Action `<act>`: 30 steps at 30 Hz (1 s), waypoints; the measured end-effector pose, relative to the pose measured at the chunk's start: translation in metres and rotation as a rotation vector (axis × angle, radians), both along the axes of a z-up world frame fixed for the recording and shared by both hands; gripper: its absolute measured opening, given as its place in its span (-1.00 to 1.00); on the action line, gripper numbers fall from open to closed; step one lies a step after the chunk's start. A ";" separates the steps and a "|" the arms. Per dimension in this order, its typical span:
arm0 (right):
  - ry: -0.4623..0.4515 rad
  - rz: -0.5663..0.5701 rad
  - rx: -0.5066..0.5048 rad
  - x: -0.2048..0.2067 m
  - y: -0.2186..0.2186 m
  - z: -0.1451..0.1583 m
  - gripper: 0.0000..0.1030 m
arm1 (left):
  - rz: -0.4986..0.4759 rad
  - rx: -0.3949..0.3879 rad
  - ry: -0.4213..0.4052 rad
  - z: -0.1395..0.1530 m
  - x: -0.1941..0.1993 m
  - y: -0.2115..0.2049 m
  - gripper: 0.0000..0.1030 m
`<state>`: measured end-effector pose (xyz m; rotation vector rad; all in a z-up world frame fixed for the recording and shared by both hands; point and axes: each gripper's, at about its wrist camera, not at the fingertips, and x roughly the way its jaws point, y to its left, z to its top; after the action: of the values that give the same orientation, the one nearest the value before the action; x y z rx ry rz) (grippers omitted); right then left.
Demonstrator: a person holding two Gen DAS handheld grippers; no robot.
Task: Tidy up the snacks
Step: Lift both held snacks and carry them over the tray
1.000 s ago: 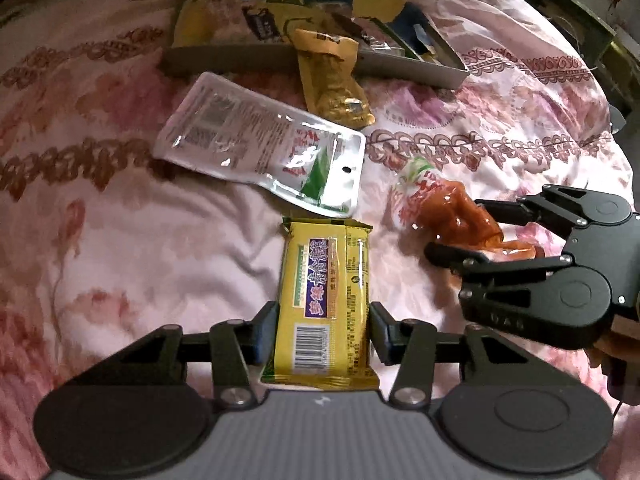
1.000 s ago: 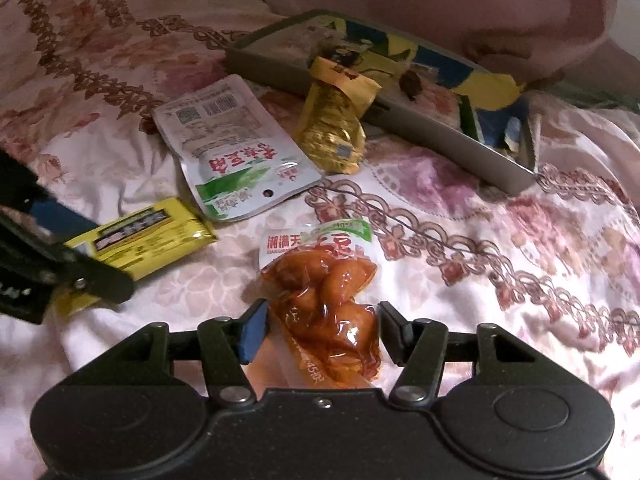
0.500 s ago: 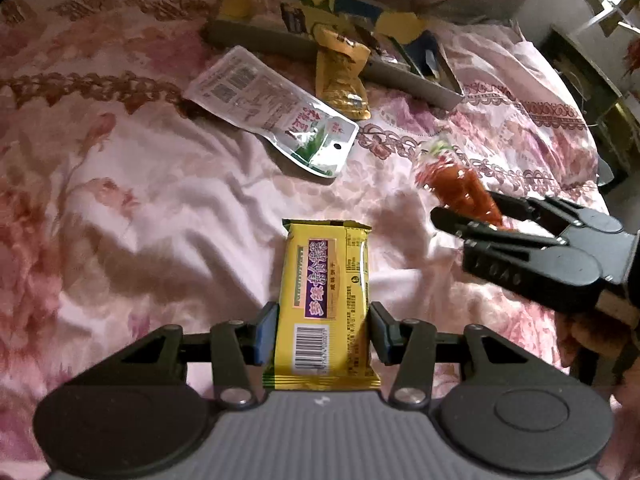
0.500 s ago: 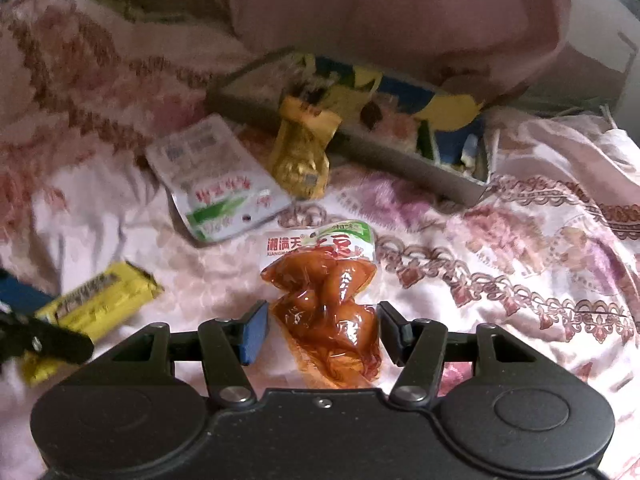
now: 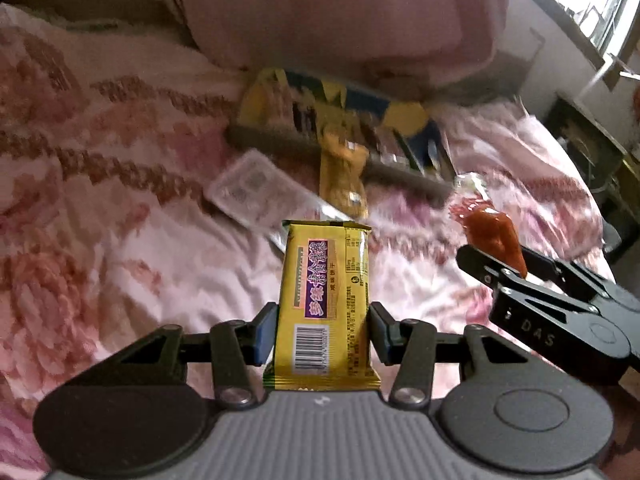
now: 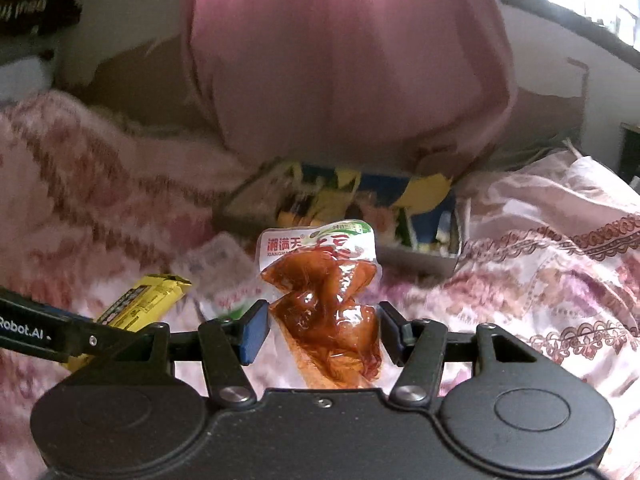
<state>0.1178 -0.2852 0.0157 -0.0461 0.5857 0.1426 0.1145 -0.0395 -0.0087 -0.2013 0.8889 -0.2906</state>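
Snacks are partly sorted, by my reading: some lie in the tray [image 5: 400,180], a clear pouch [image 5: 256,194] and gold pack [image 5: 344,184] lie just before it. The left gripper [image 5: 322,330] clamps a yellow bar [image 5: 326,300]; the right gripper [image 6: 322,330] pinches a red pouch [image 6: 324,304] — both lifted short of the tray, not yet dropped in.

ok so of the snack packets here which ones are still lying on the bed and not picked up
Two: the clear flat pouch and the gold packet leaning on the tray. The yellow bar is in the left gripper, the orange pouch in the right gripper.
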 end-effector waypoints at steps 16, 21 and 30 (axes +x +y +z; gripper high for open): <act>-0.090 -0.201 0.229 0.059 -0.039 0.053 0.16 | 0.049 -0.029 -0.109 0.067 0.095 -0.049 0.01; -0.122 -0.157 0.193 0.106 -0.033 0.067 0.16 | 0.058 -0.036 -0.141 0.073 0.136 -0.052 0.01; -0.189 -0.183 0.194 0.167 -0.035 0.041 0.17 | 0.031 0.038 -0.142 0.052 0.217 -0.060 0.01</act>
<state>0.2846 -0.3200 0.0567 0.1803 0.3834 0.0166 0.3313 -0.0996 0.0432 -0.1569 0.7492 -0.2554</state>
